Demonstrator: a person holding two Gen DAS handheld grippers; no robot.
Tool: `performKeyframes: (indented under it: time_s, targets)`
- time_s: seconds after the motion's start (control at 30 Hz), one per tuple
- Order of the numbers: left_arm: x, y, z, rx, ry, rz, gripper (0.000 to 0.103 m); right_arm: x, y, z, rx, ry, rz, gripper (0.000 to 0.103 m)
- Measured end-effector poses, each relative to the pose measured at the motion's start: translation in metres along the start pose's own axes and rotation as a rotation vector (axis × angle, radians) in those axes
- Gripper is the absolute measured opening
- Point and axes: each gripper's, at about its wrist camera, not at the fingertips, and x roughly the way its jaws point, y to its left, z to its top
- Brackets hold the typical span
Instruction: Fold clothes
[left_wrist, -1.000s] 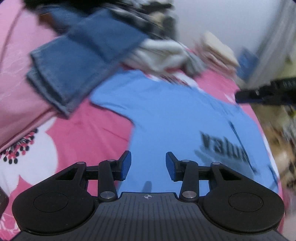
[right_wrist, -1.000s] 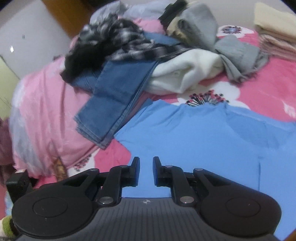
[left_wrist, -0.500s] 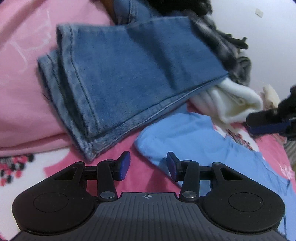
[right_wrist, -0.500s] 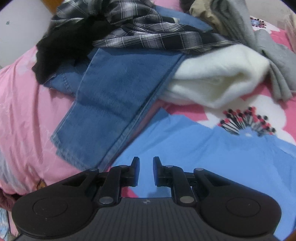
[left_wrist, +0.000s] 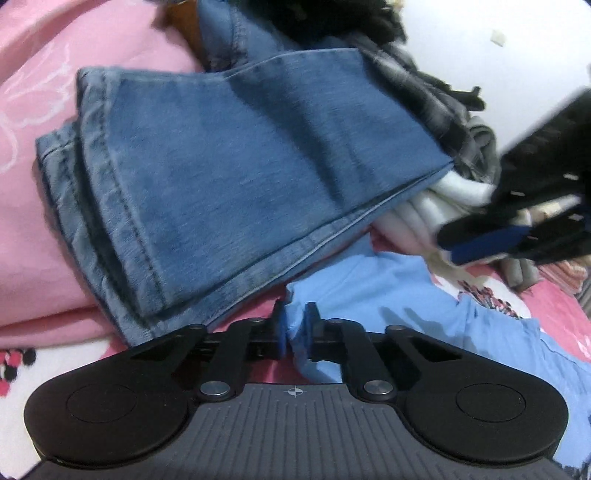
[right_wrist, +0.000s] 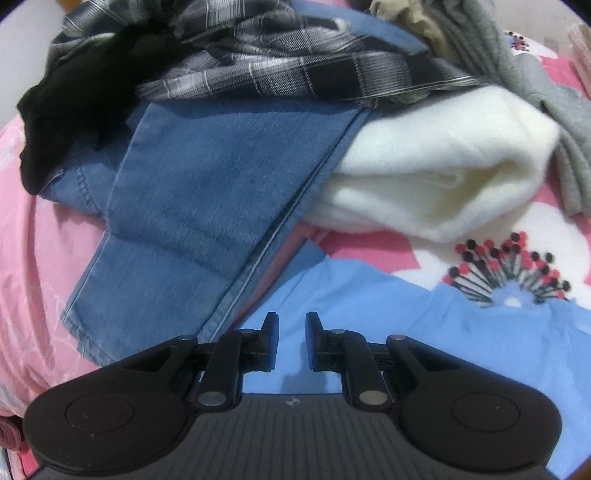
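**Pinching the sleeve tip of the blue T-shirt**

Working from my left: the pink floral bedsheet (left_wrist: 44, 206) lies bare there, then the folded jeans (left_wrist: 229, 192) reach down from the laundry pile toward the shirt. Just past their hem, my left gripper (left_wrist: 294, 328) is closing its jaws on a bunched tip of the light blue T-shirt (left_wrist: 399, 295); a pleat of fabric stands squeezed between the blue pads, so I count it as gripped. It looks like the sleeve end, though blur makes me unsure. The rest of the shirt spreads flat on the sheet to the right, below the cream knit (right_wrist: 436, 173) and the plaid shirt (right_wrist: 280, 66).

My right gripper (right_wrist: 291, 339) hovers over the shirt's blue cloth with a narrow gap between its jaws and nothing in them. From the left camera it shows as a dark blur at the far right.

To fold well, I judge I should keep the pinch firm, lift only enough to clear the jeans' hem, and carry the sleeve inward across the body so the fold line stays straight.

No brand, label or writing is readable.
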Motion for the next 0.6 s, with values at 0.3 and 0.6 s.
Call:
performKeyframes:
  time_s: [0.3, 0.6]
  targets:
    - [-0.013, -0.022, -0.006, 0.133, -0.069, -0.109, 0.005, 0.055, 0.011, 0.023, 0.015, 0.073, -0.036, 0.032]
    - [-0.016, -0.033, -0.011, 0.192, -0.080, -0.181, 0.005, 0.087, 0.028, 0.031, -0.083, 0.138, -0.118, 0.034]
